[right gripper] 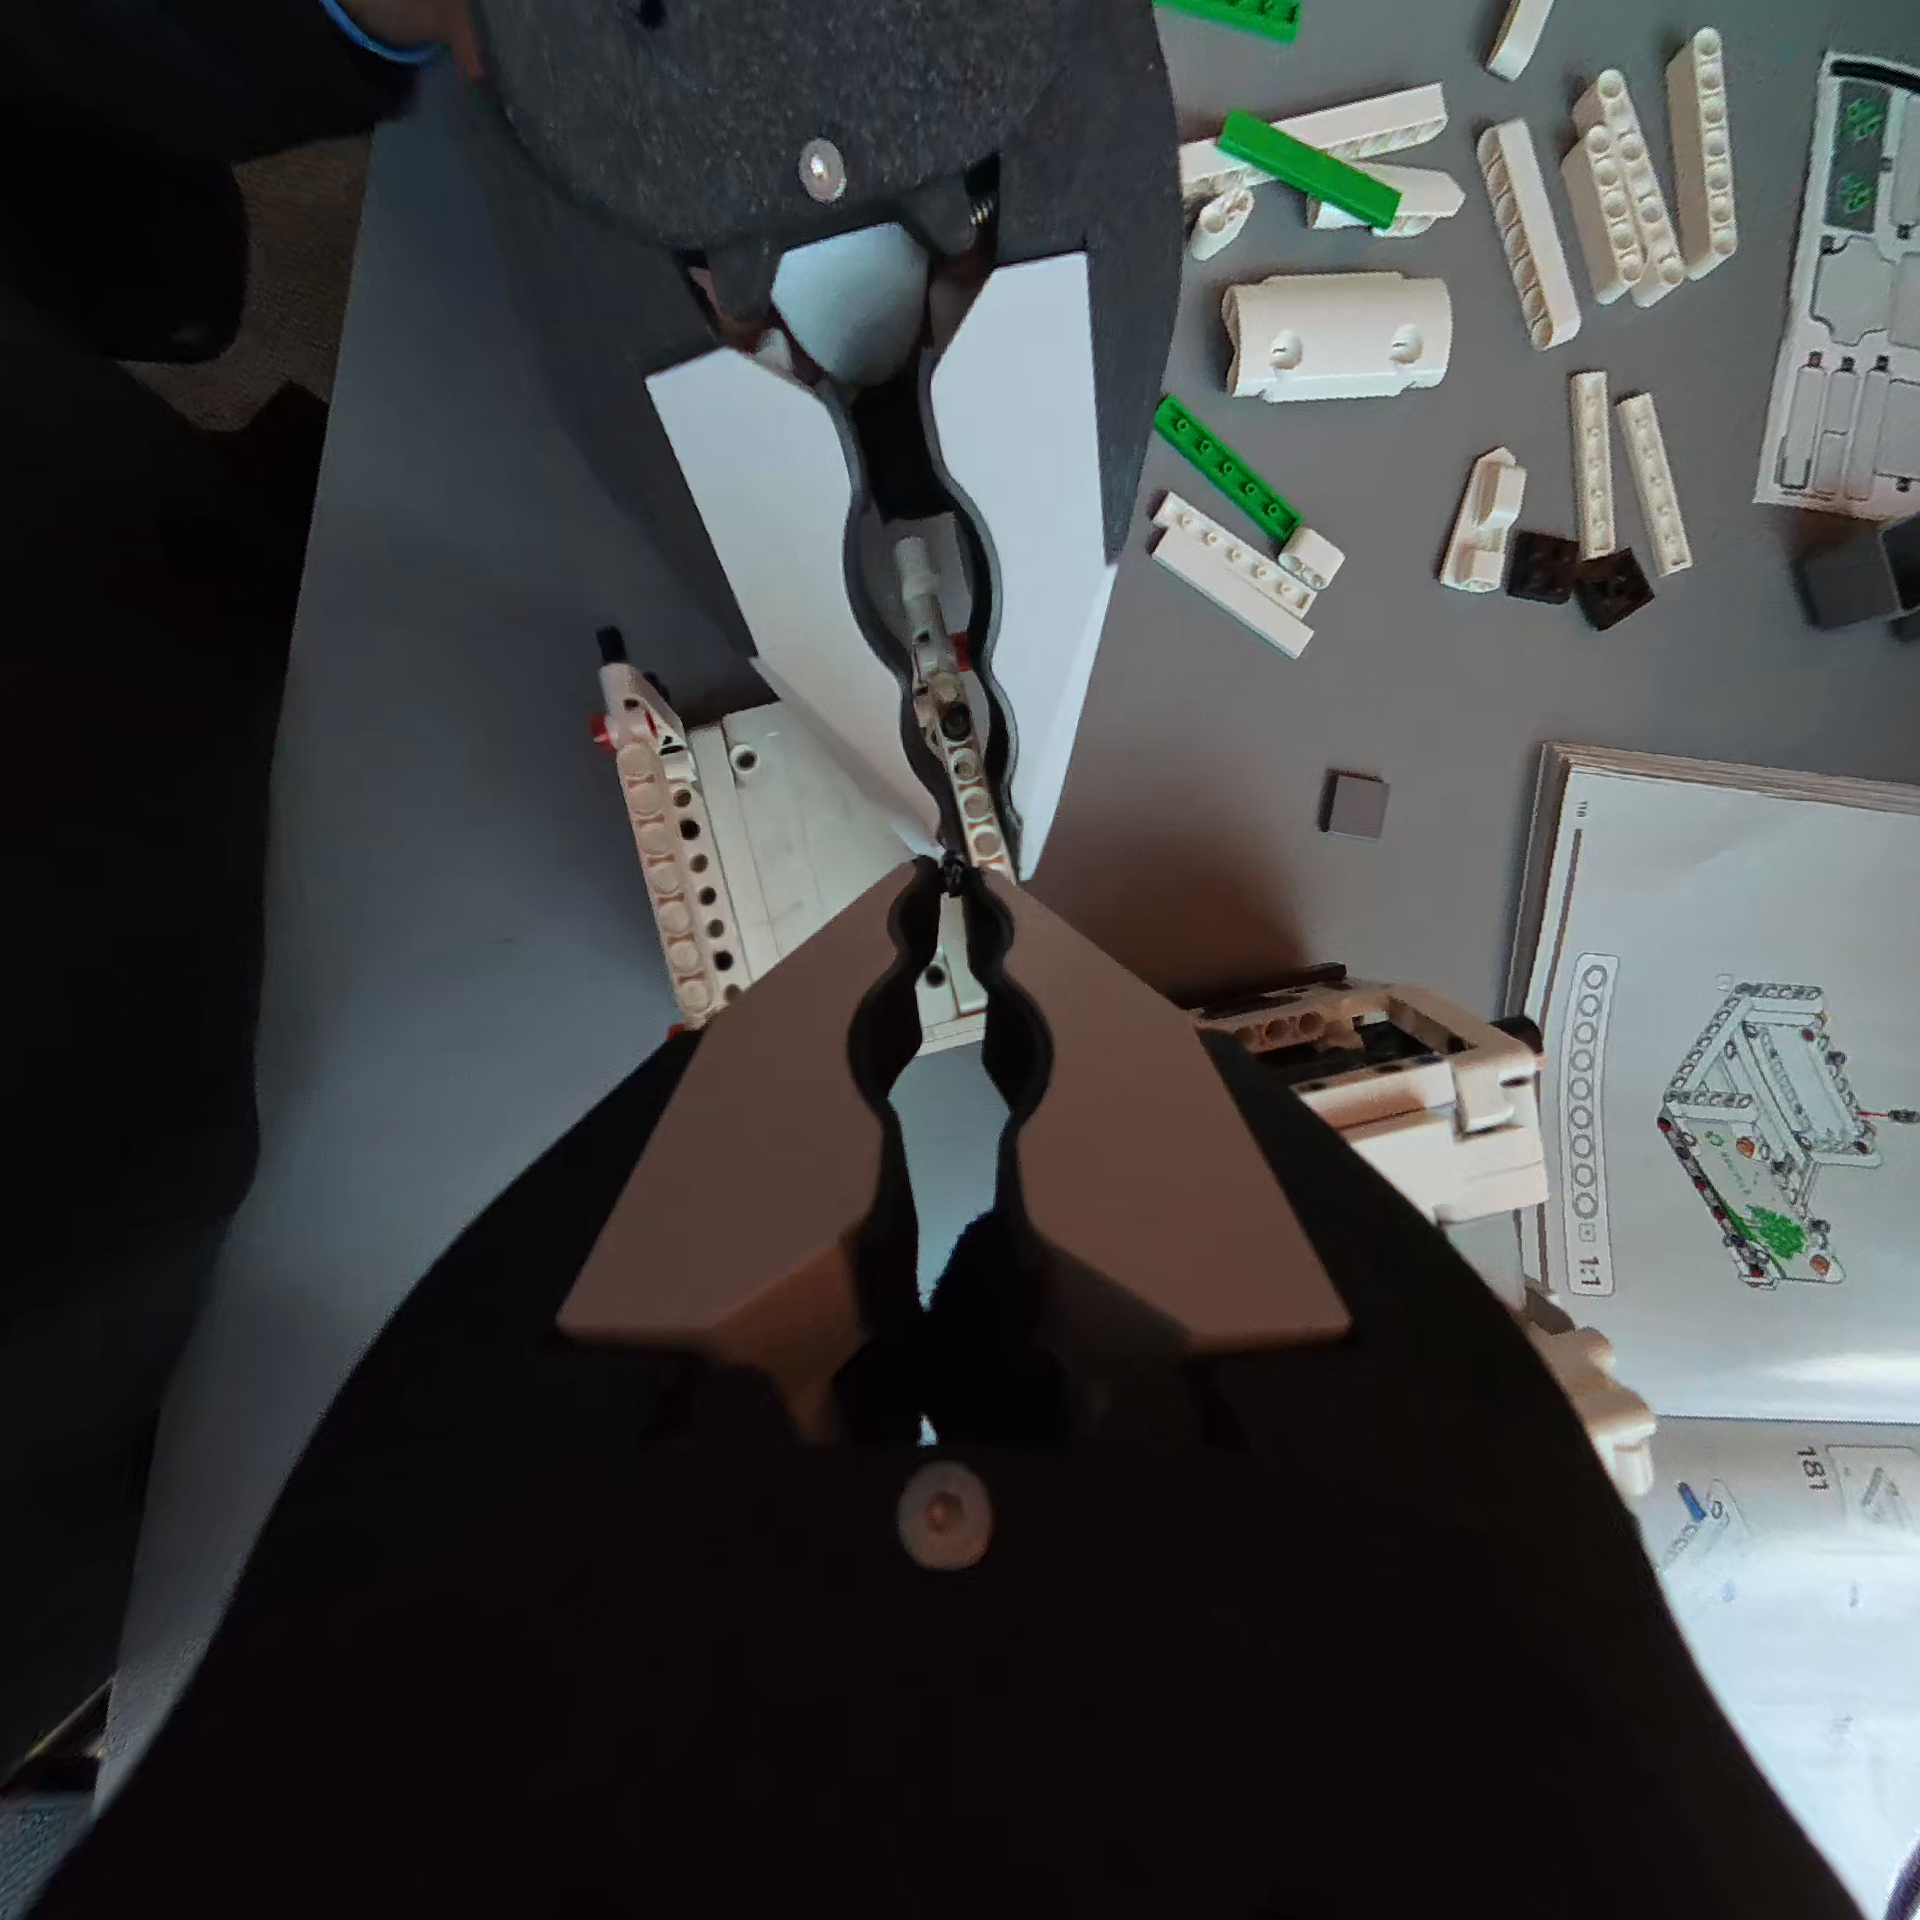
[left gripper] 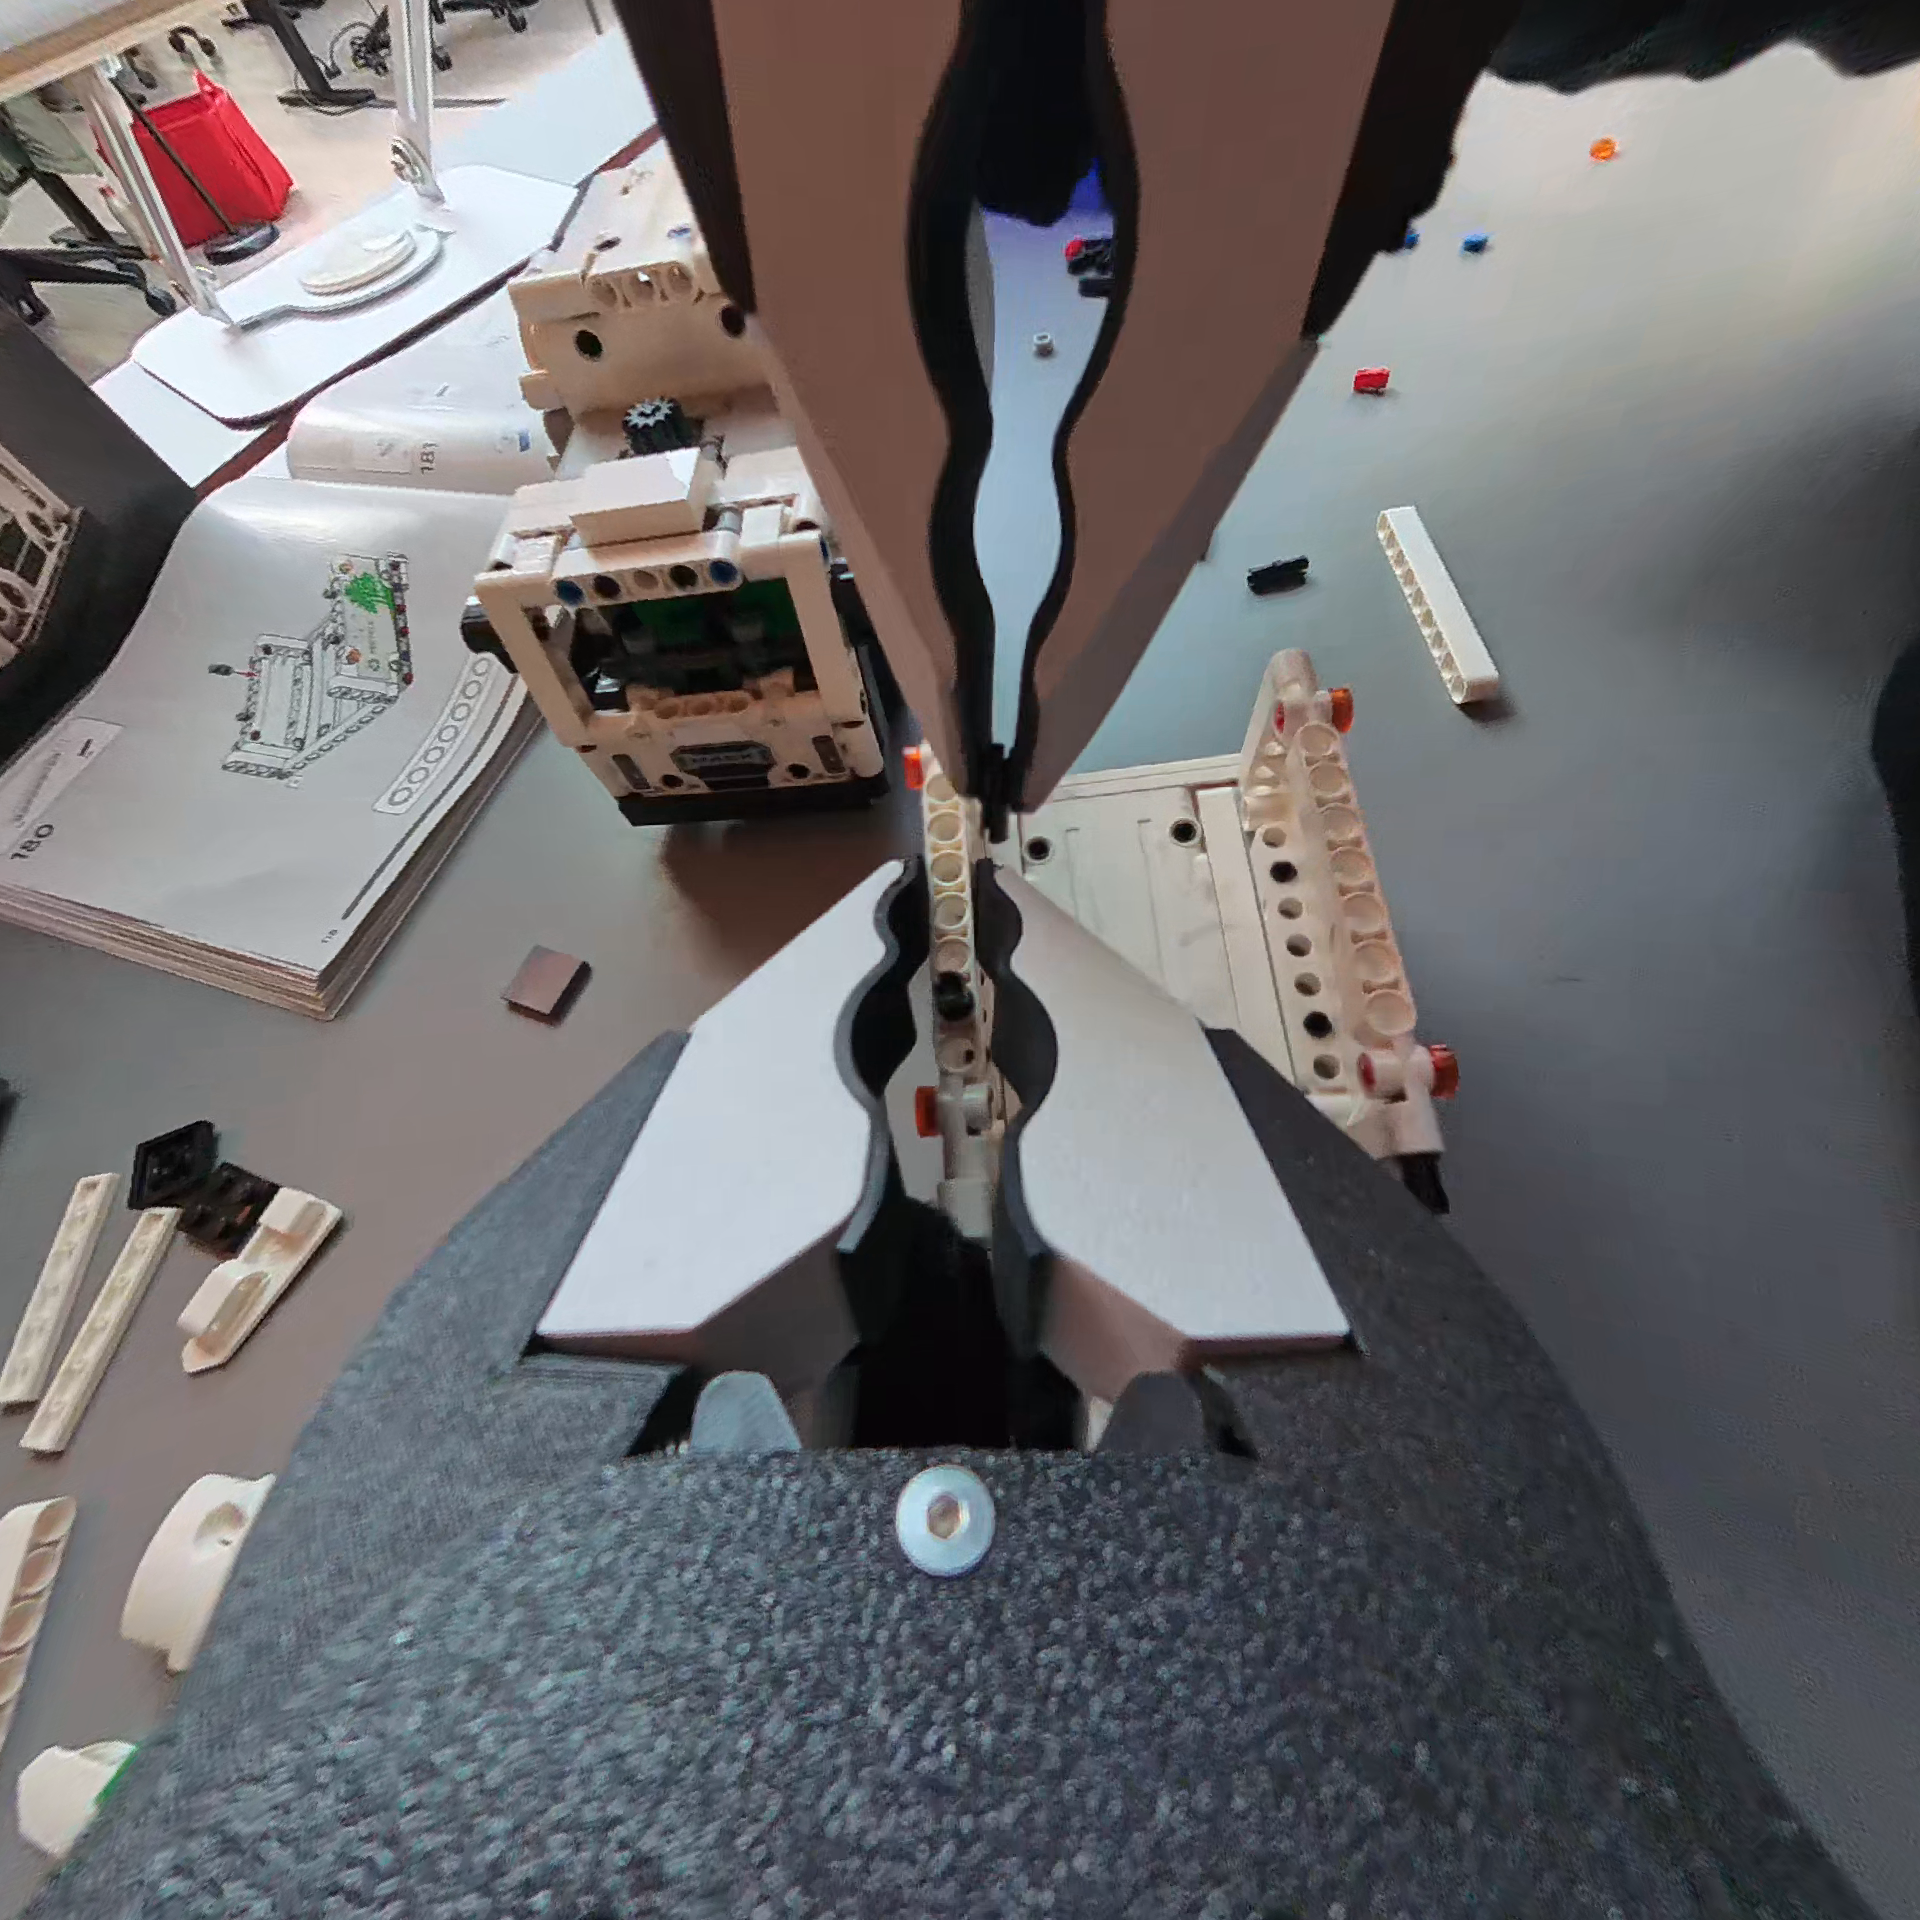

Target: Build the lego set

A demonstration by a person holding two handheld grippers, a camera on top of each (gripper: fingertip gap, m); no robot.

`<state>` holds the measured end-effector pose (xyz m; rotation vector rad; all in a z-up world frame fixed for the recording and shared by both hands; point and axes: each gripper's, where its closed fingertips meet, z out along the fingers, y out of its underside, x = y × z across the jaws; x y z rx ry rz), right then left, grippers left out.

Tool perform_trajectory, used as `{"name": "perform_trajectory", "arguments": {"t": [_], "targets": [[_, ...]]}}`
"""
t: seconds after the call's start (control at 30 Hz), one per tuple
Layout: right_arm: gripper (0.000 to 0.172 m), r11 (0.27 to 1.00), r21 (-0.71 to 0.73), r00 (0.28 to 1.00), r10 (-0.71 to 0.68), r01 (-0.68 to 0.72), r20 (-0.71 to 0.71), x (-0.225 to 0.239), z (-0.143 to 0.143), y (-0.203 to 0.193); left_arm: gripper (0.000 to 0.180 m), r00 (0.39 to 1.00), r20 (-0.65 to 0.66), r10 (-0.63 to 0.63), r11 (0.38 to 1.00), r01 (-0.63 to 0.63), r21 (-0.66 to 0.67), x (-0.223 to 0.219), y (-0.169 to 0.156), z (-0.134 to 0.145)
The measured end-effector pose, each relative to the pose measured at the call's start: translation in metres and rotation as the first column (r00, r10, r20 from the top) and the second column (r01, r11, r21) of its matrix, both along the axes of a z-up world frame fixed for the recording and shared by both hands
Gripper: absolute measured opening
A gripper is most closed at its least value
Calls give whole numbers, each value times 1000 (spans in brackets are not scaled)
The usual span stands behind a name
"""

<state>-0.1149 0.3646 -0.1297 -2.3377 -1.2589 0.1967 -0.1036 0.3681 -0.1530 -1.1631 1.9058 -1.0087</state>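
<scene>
My left gripper (left gripper: 951, 883) is shut on the white holed beam (left gripper: 948, 914) that forms the left side of a white panel assembly (left gripper: 1132, 862) with orange studs. The assembly's other side beam (left gripper: 1340, 883) stands free to the right. My right gripper (left gripper: 992, 790) comes in from above, shut on a small black pin (left gripper: 995, 816) that sits at the beam's far end. In the right wrist view my right gripper (right gripper: 951, 873) pinches the black pin (right gripper: 950, 869) at its tips, right against the held beam (right gripper: 971, 800). The left gripper (right gripper: 961, 842) faces it from above.
A white block-built module (left gripper: 675, 644) stands left of the grippers, beside an open instruction booklet (left gripper: 260, 727). A loose white beam (left gripper: 1439, 603) and small pieces lie to the right. Loose white, black and green parts (right gripper: 1340, 332) and a grey tile (right gripper: 1354, 803) lie on the dark table (left gripper: 1662, 935).
</scene>
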Motion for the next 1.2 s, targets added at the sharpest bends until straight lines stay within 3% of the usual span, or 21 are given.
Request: {"name": "perform_trajectory", "arguments": {"t": [0.03,0.23,0.6,0.83,1.2], "targets": [[3,1000,-15,1000,13,-13,8,0,-1,0,6,1000,2,3,1000,-3,2,0,0,0],[3,998,-41,996,47,-44,79,3,-1,3,7,998,56,21,997,-25,76,-1,1,3],[3,985,-107,963,153,-132,222,7,-5,6,7,1000,29,12,998,-14,64,0,0,0],[3,956,-197,944,257,-217,208,6,-6,5,7,1000,19,1,999,-2,46,0,0,0],[3,938,-160,897,342,-308,280,5,-6,4,7,1000,17,-13,999,12,43,-1,-2,0]]}}
